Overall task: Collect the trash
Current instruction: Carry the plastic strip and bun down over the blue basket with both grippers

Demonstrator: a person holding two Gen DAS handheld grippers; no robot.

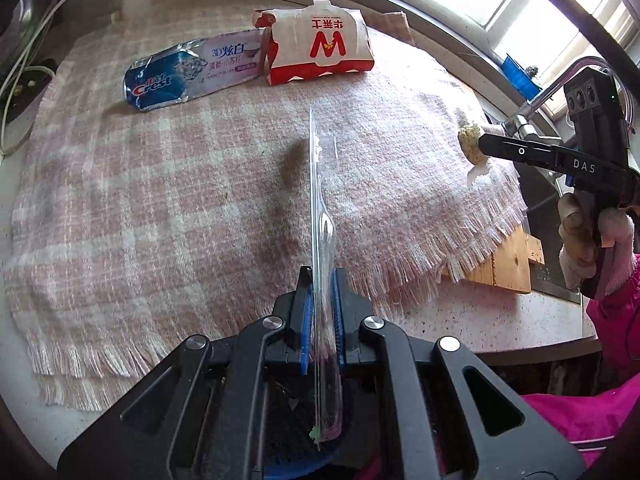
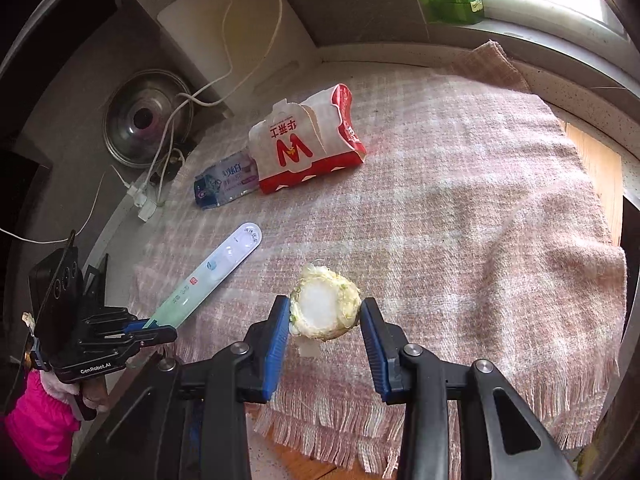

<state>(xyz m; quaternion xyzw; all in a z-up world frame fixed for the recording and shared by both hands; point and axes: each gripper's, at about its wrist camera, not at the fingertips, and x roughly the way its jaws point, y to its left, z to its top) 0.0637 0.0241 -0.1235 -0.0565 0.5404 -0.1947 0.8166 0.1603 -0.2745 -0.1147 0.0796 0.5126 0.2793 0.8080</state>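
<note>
Clear plastic toothbrush package (image 1: 322, 216) is standing edge-on, pinched in the left gripper (image 1: 322, 300) above the pink blanket (image 1: 160, 184). Right gripper (image 2: 325, 322) is straddling the cabbage stump (image 2: 324, 306) near the blanket's fringe, jaws wide; centring before closing should prevent slipping.

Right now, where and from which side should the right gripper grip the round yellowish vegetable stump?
Grip the round yellowish vegetable stump across its leafy sides, approaching straight ahead. Its white cut face points at the right gripper, whose open blue pads already flank it on the pink checked cloth.

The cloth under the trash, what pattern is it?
The cloth: pink and white plaid, fringed edges; clearest in the left wrist view.
</note>
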